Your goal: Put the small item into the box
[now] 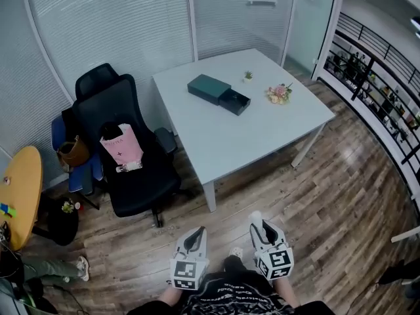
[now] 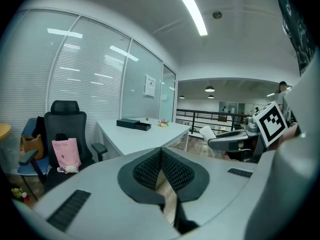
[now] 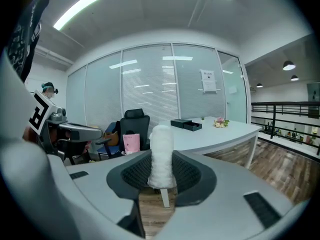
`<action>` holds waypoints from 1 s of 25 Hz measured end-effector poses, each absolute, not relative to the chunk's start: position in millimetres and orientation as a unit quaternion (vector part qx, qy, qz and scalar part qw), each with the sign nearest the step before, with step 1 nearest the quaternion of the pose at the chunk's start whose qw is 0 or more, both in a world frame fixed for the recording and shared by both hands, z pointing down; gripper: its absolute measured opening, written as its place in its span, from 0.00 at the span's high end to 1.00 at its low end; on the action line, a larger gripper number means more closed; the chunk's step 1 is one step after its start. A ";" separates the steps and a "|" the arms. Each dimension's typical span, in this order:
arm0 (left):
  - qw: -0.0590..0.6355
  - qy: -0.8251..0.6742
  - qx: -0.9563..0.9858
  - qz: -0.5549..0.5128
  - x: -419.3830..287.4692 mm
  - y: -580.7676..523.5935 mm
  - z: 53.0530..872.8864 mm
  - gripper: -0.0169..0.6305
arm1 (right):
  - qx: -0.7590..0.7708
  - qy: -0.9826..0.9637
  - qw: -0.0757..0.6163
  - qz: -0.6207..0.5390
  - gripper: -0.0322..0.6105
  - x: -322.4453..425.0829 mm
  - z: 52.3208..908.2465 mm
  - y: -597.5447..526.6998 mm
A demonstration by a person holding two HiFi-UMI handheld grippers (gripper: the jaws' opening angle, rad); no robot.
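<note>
the small item, a white fluffy roll (image 3: 162,151), stands upright between the right gripper's (image 1: 260,227) fingers, which are clamped on its lower half while its top sticks out past the tips; the left gripper (image 2: 161,165), just beside it on the left, has its fingers pressed together with nothing between them. both are low and near, over the wooden floor, well apart from the white table (image 1: 262,136) farther off, where the dark box (image 1: 209,88) lies with its drawer (image 1: 235,102) pulled out to the right. whether anything is inside the drawer cannot be told, and a bunch of flowers (image 1: 279,93) lies on the table right of the box.
</note>
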State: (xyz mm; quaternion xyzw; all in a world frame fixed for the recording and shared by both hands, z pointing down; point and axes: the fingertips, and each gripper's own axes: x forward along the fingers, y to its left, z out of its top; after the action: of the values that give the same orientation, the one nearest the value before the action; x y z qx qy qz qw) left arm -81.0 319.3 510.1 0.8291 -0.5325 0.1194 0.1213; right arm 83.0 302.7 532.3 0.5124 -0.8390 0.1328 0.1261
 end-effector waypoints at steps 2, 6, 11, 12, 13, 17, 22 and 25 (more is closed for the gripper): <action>0.121 -0.539 0.826 0.114 -66.5 301.7 507.9 0.95 | 0.511 -0.842 0.117 0.129 0.74 98.3 528.4 279.5; 0.126 -0.550 0.818 0.110 -36.2 278.5 511.5 0.95 | 0.497 -0.853 0.112 0.114 0.74 120.8 523.0 245.0; 0.128 -0.564 0.808 0.113 -11.0 255.0 518.9 0.95 | 0.479 -0.863 0.118 0.112 0.74 142.4 529.0 220.9; 0.128 -0.567 0.806 0.112 -8.5 250.6 519.4 0.95 | 0.477 -0.864 0.119 0.112 0.74 145.7 529.9 217.1; 0.129 -0.570 0.804 0.112 -6.5 246.2 519.8 0.95 | 0.476 -0.864 0.121 0.112 0.74 148.7 530.3 213.0; 0.130 -0.576 0.799 0.115 0.7 231.8 521.7 0.95 | 0.491 -0.857 0.115 0.111 0.74 165.0 528.0 197.3; 0.148 -0.576 0.796 0.113 6.3 213.5 522.8 0.95 | 0.508 -0.847 0.107 0.115 0.74 176.8 527.9 182.7; 0.148 -0.571 0.800 0.112 10.6 194.6 524.5 0.95 | 0.515 -0.842 0.105 0.117 0.74 180.3 529.6 169.8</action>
State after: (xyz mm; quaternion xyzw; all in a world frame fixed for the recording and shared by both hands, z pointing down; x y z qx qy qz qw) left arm 10.6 194.6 524.5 0.7999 -0.5706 0.1120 0.1483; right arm 180.3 169.8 529.6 0.5153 -0.8425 0.1171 0.1051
